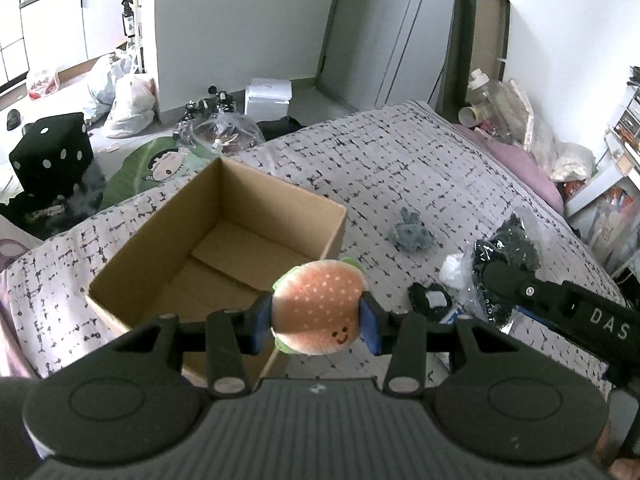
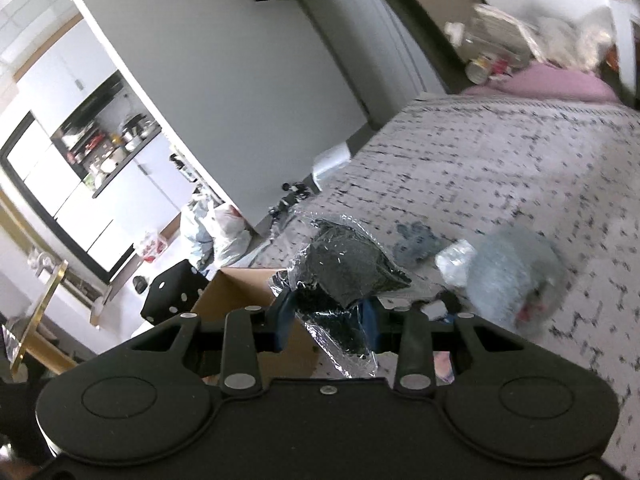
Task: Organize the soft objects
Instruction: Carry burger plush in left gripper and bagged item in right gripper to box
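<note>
In the left wrist view, the left gripper [image 1: 317, 322] pinches a hamburger plush toy [image 1: 320, 312] between its two blue pads [image 1: 369, 328], which press only on the left and right edges of the bun. The toy hangs in the air just beside the near right corner of the open cardboard box [image 1: 120, 276], which stands on the patterned bedspread [image 1: 400, 152] and looks empty inside. The toy is not yet over the opening, so if the fingers spread now, I think it can hit the rim and fall outside, on the bed or on the floor at the near side. A small grey plush [image 1: 412, 232] lies to the right of the box, well apart from it, and the right gripper's arm enters from the right. In the right wrist view, the right gripper [image 2: 326, 320] is closed on a black fluffy item in a clear plastic bag [image 2: 344, 268]; the pads hold mostly the thin plastic, I judge, so the smooth film may slip and the bag may drop. A light blue plush [image 2: 508, 276] lies just to the right, blurred, and the box corner [image 2: 236, 284] shows to the left. Both grippers seem to aim at the same box, so they can bump together above it.
</note>
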